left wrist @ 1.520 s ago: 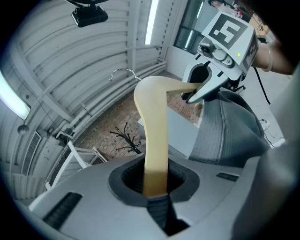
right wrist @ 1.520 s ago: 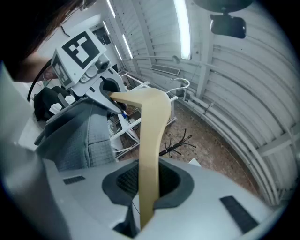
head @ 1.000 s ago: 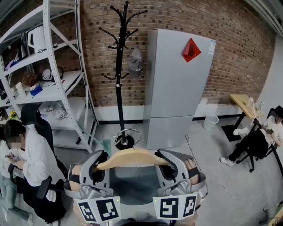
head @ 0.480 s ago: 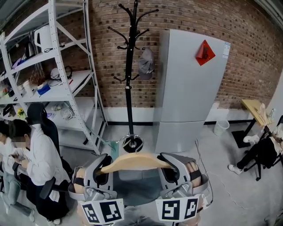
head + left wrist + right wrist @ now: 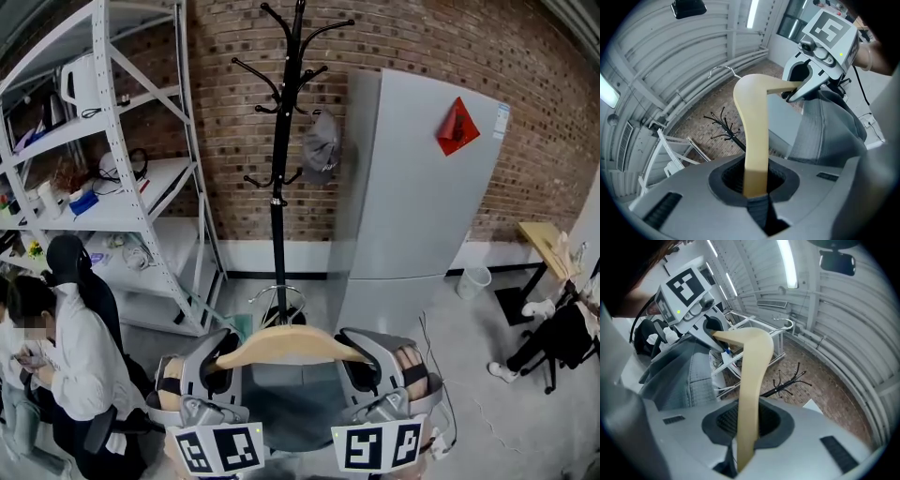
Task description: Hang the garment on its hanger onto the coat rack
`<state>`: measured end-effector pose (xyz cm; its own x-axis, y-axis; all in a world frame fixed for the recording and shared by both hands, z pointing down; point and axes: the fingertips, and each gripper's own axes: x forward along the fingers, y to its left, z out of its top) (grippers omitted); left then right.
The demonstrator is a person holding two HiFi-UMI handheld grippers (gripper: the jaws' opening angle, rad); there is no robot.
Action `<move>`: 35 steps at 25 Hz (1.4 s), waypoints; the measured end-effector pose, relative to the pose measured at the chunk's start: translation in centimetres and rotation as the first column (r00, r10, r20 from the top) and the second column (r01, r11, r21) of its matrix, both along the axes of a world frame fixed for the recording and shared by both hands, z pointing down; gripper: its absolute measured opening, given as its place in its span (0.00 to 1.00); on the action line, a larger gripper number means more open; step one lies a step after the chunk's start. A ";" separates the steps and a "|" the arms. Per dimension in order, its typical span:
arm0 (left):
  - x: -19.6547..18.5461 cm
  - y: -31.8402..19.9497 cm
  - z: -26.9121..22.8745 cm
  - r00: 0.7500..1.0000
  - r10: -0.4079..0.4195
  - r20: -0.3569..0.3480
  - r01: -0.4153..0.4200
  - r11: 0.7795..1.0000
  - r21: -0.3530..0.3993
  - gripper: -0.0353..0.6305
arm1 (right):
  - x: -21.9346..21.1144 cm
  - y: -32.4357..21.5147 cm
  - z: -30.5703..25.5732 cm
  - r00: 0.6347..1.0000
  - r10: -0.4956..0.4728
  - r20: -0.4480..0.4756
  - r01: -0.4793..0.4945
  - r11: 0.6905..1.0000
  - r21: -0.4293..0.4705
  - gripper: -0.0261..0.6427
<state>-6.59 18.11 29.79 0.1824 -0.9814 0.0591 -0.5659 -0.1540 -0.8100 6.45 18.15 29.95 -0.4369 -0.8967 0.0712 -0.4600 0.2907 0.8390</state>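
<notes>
- L gripper (image 5: 221,360): jaws clamped on one end of the wooden hanger (image 5: 292,343).
- R gripper (image 5: 362,362): jaws pinch the hanger's other end. Both grippers are level, side by side.
- Grey garment (image 5: 286,401) hangs under the hanger, betw. the 2 grippers.
- Hanger's metal hook (image 5: 723,70) isn't on the rack yet.
- Black coat rack (image 5: 279,178) stands ahead by the brick wall, well apart from the hanger, w/ a grey cap (image 5: 322,148) on one peg.
- Grey fridge (image 5: 412,197) is just right of the rack.
</notes>
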 end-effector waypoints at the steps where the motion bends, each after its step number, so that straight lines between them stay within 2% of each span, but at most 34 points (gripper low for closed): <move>1: -0.5 -0.9 -0.1 1.000 0.003 -0.002 -0.003 1.000 0.002 0.12 | -0.5 -0.8 -0.1 1.000 0.002 -0.003 -0.002 1.000 0.001 0.13; 13: -5.9 -9.2 -0.2 0.999 0.047 0.000 -0.047 0.999 0.014 0.12 | -6.0 -8.6 0.0 0.998 0.065 -0.014 -0.065 0.998 0.004 0.13; 19: -7.3 -11.6 0.5 0.999 0.052 0.000 -0.052 0.999 0.011 0.12 | -7.2 -11.3 0.9 0.995 0.104 -0.015 -0.104 0.994 -0.036 0.13; 28: -7.6 -15.5 1.2 0.998 0.058 -0.016 -0.058 0.998 0.003 0.12 | -7.4 -15.2 1.3 0.991 0.136 -0.011 -0.136 0.989 -0.050 0.13; 35: -6.7 -20.1 1.7 0.997 0.070 -0.014 -0.070 0.997 -0.011 0.12 | -6.6 -19.9 2.0 0.992 0.124 -0.008 -0.124 0.990 -0.067 0.13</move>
